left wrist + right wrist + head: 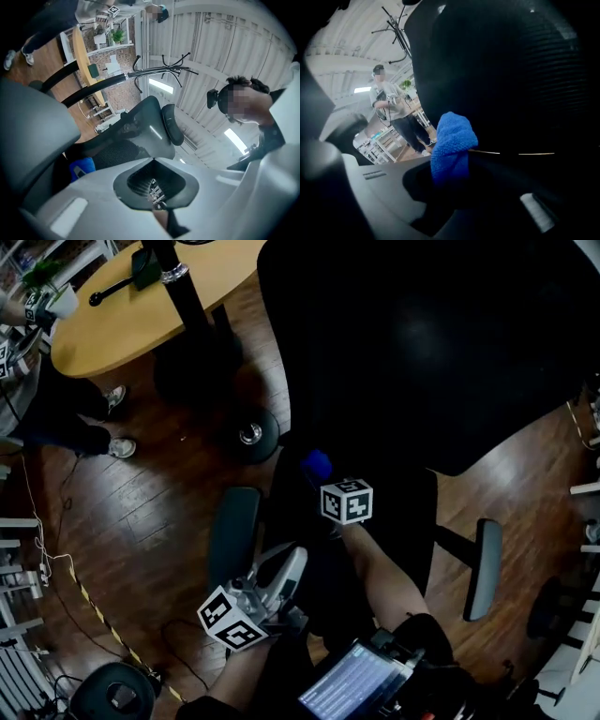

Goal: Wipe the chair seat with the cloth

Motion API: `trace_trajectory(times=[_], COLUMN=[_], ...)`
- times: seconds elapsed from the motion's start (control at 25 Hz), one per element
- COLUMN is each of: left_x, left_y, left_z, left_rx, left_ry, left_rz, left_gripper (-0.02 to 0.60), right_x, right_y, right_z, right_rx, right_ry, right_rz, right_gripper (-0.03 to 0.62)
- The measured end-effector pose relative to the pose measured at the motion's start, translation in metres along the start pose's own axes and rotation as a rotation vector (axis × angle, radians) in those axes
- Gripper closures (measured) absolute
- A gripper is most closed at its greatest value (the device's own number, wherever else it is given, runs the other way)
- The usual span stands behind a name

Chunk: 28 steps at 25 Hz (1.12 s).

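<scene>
A black office chair fills the head view: its backrest (422,343) is at the upper right, and the dark seat (302,526) lies below it between the two armrests. My right gripper (321,476) is over the seat's back part, shut on a blue cloth (316,465). In the right gripper view the cloth (452,140) sticks out from the right gripper (450,166) against the black chair. My left gripper (291,563) hovers by the left armrest (232,532). In its own view the left gripper (157,197) has its grey jaws together, tilted up toward the chair's headrest (171,124).
A round wooden table (141,306) with a black post (183,287) stands at the upper left. A person's shoes (117,446) are beside it. The right armrest (487,568) juts out. Cables and striped tape (103,620) cross the wooden floor. White shelving edges both sides.
</scene>
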<state>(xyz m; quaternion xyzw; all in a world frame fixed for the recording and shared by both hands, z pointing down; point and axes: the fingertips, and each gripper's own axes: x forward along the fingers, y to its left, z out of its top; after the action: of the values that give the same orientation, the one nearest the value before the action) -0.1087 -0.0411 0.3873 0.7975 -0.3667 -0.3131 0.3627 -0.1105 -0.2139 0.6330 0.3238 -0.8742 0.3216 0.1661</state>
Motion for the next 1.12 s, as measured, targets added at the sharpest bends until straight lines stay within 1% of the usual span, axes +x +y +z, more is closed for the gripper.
trace_trajectory(times=[0.12,0.2,0.24,0.4,0.56,0.72,0.96,1.04,1.12], left_x=[-0.001,-0.004,-0.005,-0.003,0.0,0.006,0.014,0.017,0.019], left_y=[0.015,0.02,0.02,0.011,0.023,0.02,0.014,0.011,0.011], left_z=[-0.002,-0.001,-0.001,-0.001,-0.005,-0.01,-0.014,-0.015,-0.017], left_rx=[0.001,-0.001,0.002,0.013,0.011,0.017,0.016,0.015,0.011], left_ry=[0.0,0.004,0.005,0.002,0.029,0.05,0.058,0.063,0.069], left_rz=[0.008,0.018,0.022,0.021,0.024,-0.003,-0.049,-0.067,-0.073], left_gripper=[0.589,0.589,0.589,0.589,0.589,0.589,0.589,0.589,0.589], right_x=[0.04,0.052,0.054,0.034,0.023,-0.019,-0.12,-0.149,-0.173], right_y=[-0.006,-0.01,-0.011,-0.013,-0.053,-0.115,-0.198,-0.22,-0.233], right_z=[-0.015,-0.024,-0.027,-0.018,-0.029,-0.043,-0.054,-0.058,-0.061], right_rx=[-0.076,-0.114,-0.128,-0.116,-0.083,-0.058,0.002,0.017,0.031], right_ry=[0.078,0.097,0.094,0.077,0.101,0.11,0.131,0.136,0.14], right_rz=[-0.058,-0.101,-0.109,-0.117,-0.208,-0.351,-0.549,-0.602,-0.636], right_gripper=[0.549,0.549,0.549,0.549,0.549,0.549,0.549,0.549,0.549])
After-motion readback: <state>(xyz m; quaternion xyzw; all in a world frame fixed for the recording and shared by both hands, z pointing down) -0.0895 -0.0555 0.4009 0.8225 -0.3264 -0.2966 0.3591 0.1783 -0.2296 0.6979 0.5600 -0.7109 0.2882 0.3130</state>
